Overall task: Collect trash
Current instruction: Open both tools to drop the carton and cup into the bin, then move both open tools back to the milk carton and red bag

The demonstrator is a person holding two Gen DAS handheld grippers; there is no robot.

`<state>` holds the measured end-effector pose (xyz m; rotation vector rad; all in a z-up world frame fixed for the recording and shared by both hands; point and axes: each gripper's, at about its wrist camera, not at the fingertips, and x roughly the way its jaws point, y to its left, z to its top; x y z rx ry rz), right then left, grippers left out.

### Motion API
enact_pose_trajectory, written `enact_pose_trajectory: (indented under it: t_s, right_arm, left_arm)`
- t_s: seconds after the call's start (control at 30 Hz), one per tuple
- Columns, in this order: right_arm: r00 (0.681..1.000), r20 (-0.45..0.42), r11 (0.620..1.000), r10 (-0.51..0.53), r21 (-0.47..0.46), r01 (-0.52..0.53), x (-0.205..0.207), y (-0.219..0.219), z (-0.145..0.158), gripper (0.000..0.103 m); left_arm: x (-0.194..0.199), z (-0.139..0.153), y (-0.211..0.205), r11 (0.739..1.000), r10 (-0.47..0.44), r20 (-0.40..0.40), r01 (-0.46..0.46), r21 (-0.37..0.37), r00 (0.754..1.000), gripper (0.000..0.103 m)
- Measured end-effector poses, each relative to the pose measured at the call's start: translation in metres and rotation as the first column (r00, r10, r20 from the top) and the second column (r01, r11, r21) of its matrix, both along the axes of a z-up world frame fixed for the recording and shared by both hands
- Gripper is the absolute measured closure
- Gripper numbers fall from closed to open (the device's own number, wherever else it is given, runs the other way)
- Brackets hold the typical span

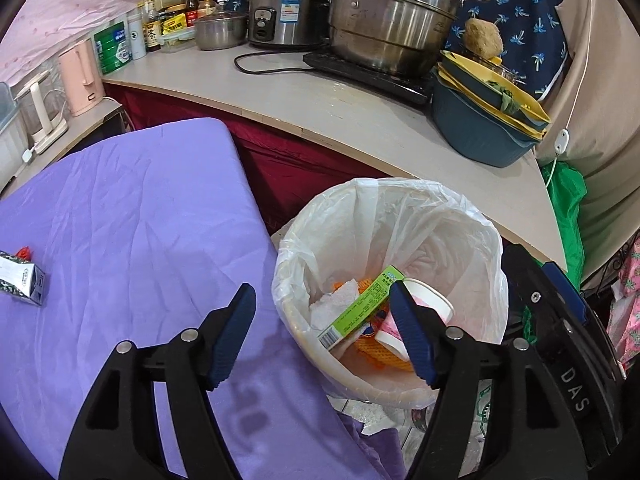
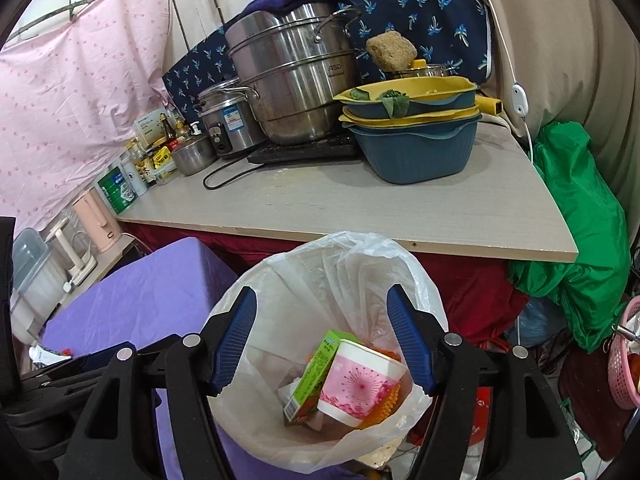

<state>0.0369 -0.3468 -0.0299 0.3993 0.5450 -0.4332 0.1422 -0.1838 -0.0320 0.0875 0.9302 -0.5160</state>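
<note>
Two claws (image 1: 322, 334) (image 2: 322, 338) gape empty; one bin (image 2: 360, 446) holds one cup (image 2: 358, 384).

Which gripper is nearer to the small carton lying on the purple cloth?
Left. The left gripper hangs at the cloth's edge, same surface as the carton. The right gripper hangs over the bin, farther away.

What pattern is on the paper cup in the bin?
Pink with a starburst flower print on the paper cup; the right wrist view shows it best.
</note>
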Motion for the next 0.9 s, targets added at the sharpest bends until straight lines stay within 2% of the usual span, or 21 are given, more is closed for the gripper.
enact_pose_trajectory:
  t_s: [0.5,0.9]
  right_arm:
    - [0.998,0.038,0.998,0.054,-0.037,-0.053,-0.005,0.044,0.029,0.037]
    - [0.989,0.054,0.989,0.139,-0.059,-0.136,-0.004,0.105,0.045,0.036]
  left_arm:
    - [-0.007,0.025,0.051,0.997,0.072,0.026,-0.071,-0.039,0.997,0.037]
    - [-0.009,0.04,0.125,0.981,0.183,0.038,-0.18,-0.069,0.982,0.035]
